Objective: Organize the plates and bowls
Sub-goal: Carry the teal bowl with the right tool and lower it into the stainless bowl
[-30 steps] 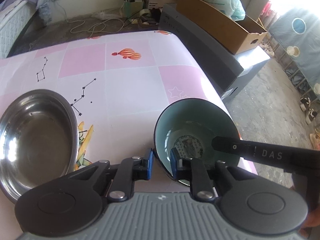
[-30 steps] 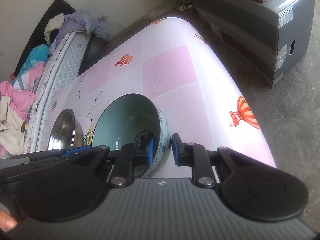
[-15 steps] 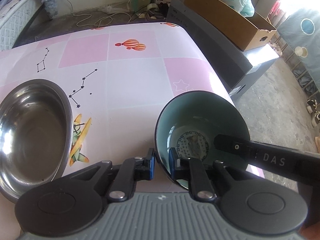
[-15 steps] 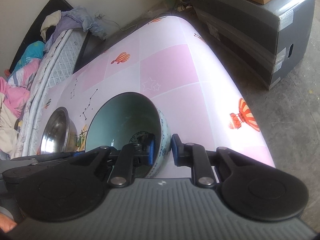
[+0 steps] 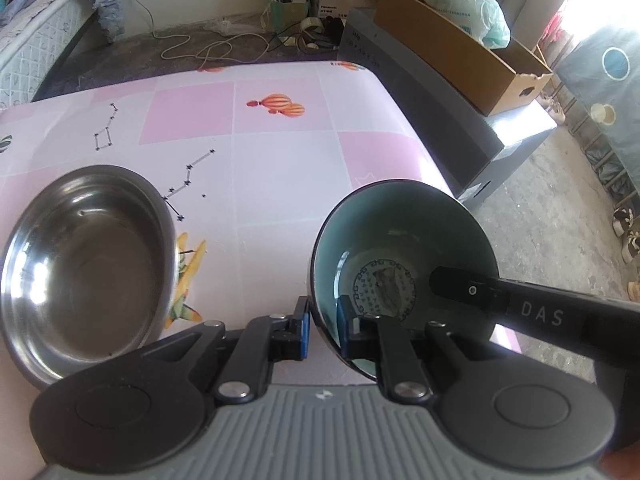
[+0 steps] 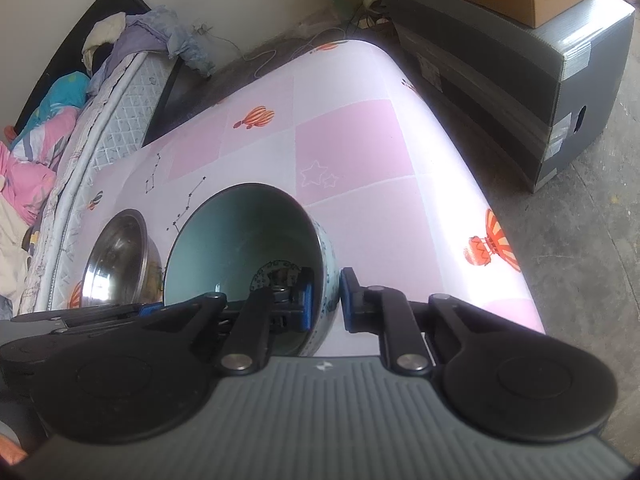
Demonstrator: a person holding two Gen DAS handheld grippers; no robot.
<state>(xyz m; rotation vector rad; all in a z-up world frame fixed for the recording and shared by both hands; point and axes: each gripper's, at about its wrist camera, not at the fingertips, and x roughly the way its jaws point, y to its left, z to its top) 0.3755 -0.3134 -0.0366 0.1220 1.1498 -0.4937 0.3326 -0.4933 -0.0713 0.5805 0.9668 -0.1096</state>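
Gripping opposite rims of the teal bowl [image 5: 404, 240], left gripper [image 5: 322, 328] and right gripper [image 6: 325, 304] both clamp it; steel bowl [image 5: 80, 268] rests nearby on the table [image 5: 280, 168].

Home bedroom, bed [image 6: 116, 96], clothes [image 6: 36, 168], boxes [image 5: 460, 46]

The teal-lined ceramic bowl [image 5: 404, 248] is tilted near the table's right edge; the empty steel bowl [image 5: 84, 264] sits upright, apart, to its left.

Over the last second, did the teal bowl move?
Yes. In the right wrist view the teal bowl, gripped by both tongs, has shifted left toward the steel bowl, away from the balloon print at the table edge.
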